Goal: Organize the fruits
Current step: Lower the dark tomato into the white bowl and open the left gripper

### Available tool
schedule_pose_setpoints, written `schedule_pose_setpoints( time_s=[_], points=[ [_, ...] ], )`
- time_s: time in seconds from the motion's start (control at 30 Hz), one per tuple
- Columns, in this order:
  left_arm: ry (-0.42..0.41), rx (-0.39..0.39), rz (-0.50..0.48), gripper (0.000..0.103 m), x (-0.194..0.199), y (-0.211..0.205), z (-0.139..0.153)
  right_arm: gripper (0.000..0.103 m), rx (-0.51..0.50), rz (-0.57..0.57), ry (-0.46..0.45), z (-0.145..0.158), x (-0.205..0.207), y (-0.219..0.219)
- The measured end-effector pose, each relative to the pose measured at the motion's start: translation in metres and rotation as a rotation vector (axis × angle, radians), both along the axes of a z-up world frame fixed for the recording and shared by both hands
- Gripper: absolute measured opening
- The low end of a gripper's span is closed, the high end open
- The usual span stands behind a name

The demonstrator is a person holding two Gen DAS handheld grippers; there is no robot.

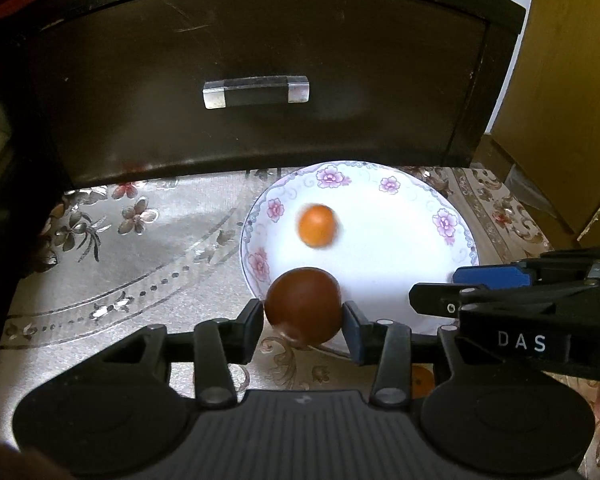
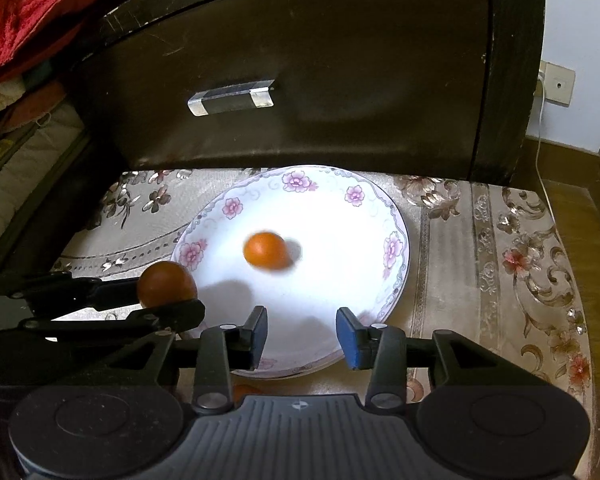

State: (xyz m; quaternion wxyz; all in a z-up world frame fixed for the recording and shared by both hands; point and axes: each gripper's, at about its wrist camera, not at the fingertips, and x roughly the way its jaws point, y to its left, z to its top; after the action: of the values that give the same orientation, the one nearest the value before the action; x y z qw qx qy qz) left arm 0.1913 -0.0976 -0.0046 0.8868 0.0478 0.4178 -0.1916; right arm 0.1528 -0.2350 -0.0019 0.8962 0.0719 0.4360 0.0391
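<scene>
In the left wrist view the left gripper (image 1: 303,322) sits low in the centre of the frame with a dark reddish-brown round fruit (image 1: 303,305) between its two fingers, both pads against the fruit's sides, so the tongs are closed on it; the fruit hangs over the near left rim of a white plate with pink flowers (image 1: 446,222) that fills the middle right of the picture. On the plate, above the held fruit and apart from it, lies a small orange fruit (image 1: 317,225), blurred at its edges. The right gripper (image 1: 456,288) comes in from the right edge over the near right part of the plate, one blue pad showing. A second orange fruit (image 1: 422,382) peeks out low in the frame behind the left gripper's linkage. In the right wrist view the right gripper (image 2: 302,336) stands at the bottom centre with its jaws moderately apart and nothing between them, over the near edge of the plate (image 2: 396,248); the orange fruit (image 2: 266,251) rests near the plate's centre, and the dark fruit (image 2: 166,283) shows at middle left, held in the left gripper (image 2: 168,300). The plate stands on a floral patterned cloth (image 2: 500,248), with a dark wooden drawer front (image 2: 300,60) and its metal handle (image 2: 231,97) filling the upper frame, and a red towel (image 2: 28,12) at upper left
</scene>
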Motion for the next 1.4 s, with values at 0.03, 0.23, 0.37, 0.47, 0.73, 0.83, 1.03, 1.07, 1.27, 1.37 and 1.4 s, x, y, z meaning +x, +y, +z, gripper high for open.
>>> schedule_pose_setpoints(
  time_s=[0.03,0.23,0.37,0.47,0.73,0.83,1.03,1.07,1.27,1.37,1.4],
  points=[
    [-0.001,0.0,0.0,0.048,0.0,0.0,0.0,0.037,0.0,-0.001,0.0,0.0,0.0,0.0],
    [-0.012,0.004,0.002,0.049,-0.001,0.001,0.002,0.039,0.001,-0.007,-0.005,0.002,-0.002,-0.001],
    [-0.015,0.004,0.005,0.049,-0.002,0.002,0.003,0.042,-0.001,-0.008,-0.013,0.004,-0.003,0.0],
    [-0.022,0.009,0.007,0.049,-0.003,0.002,0.004,0.042,-0.002,-0.008,-0.017,0.005,-0.005,0.0],
    [-0.043,0.029,0.004,0.05,-0.008,0.001,0.007,0.042,-0.001,-0.008,-0.021,0.007,-0.008,0.002],
    [-0.054,0.043,0.003,0.05,-0.011,0.001,0.009,0.042,0.001,-0.007,-0.019,0.008,-0.009,0.004],
    [-0.068,0.056,0.001,0.05,-0.02,0.008,0.012,0.045,0.007,0.012,-0.015,0.009,-0.017,0.01],
    [-0.068,0.056,0.001,0.05,-0.021,0.009,0.013,0.045,0.008,0.014,-0.013,0.009,-0.019,0.01],
    [-0.072,0.061,-0.016,0.055,-0.032,0.016,0.015,0.048,0.006,0.037,-0.013,0.011,-0.028,0.015],
    [-0.065,0.063,-0.021,0.057,-0.038,0.022,0.014,0.051,0.002,0.049,-0.007,0.012,-0.033,0.016],
    [-0.064,0.068,-0.02,0.057,-0.041,0.025,0.013,0.051,0.0,0.052,-0.006,0.011,-0.034,0.017]
  ],
)
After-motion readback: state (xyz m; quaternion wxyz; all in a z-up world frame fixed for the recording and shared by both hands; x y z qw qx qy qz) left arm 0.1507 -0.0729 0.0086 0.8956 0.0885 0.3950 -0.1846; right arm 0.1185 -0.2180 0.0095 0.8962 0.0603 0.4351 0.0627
